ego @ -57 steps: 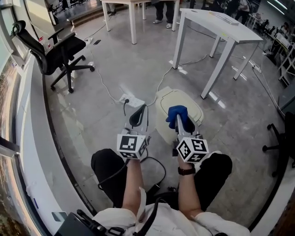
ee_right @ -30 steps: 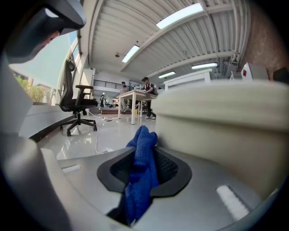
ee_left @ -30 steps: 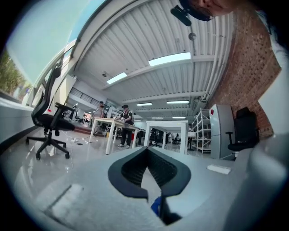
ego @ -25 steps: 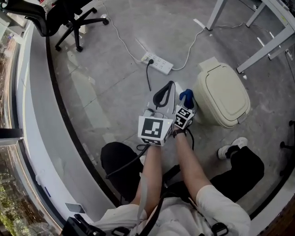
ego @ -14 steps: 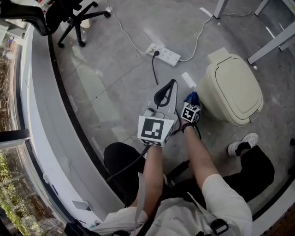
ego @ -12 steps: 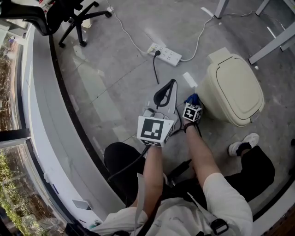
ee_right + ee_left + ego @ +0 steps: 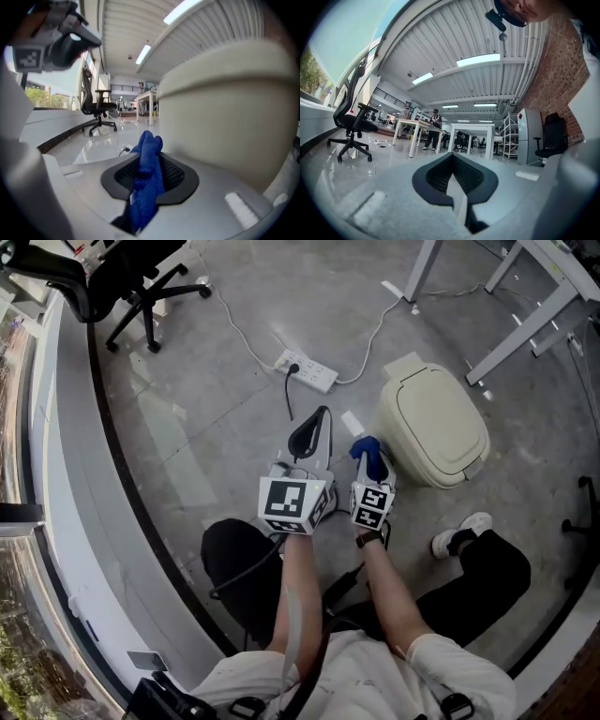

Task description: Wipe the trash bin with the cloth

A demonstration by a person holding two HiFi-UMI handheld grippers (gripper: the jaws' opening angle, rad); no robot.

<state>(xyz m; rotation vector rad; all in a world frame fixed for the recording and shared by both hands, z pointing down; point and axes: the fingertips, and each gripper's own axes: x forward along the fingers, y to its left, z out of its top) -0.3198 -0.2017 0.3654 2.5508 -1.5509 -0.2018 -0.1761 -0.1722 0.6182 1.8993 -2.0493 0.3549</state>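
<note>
Since half a second ago my right gripper [image 7: 371,463] had pulled back toward me; its marker cube read bigger in the head view. The frame had also shifted, with the trash bin [image 7: 433,420] right of centre rather than further right. Its jaws were clamped on the blue cloth [image 7: 147,174], which stuck out past the tips in a bunched fold. In the right gripper view the bin's cream wall filled the right half, very near the cloth; I couldn't tell whether they touched. Lid was down.

My left gripper [image 7: 453,165] sat just left of the right one in the frame, jaws pressed together with nothing between them, off the bin. A white power strip [image 7: 307,372] lay on the grey floor [image 7: 216,427] above both grippers, an office chair [image 7: 131,273] at upper left.
</note>
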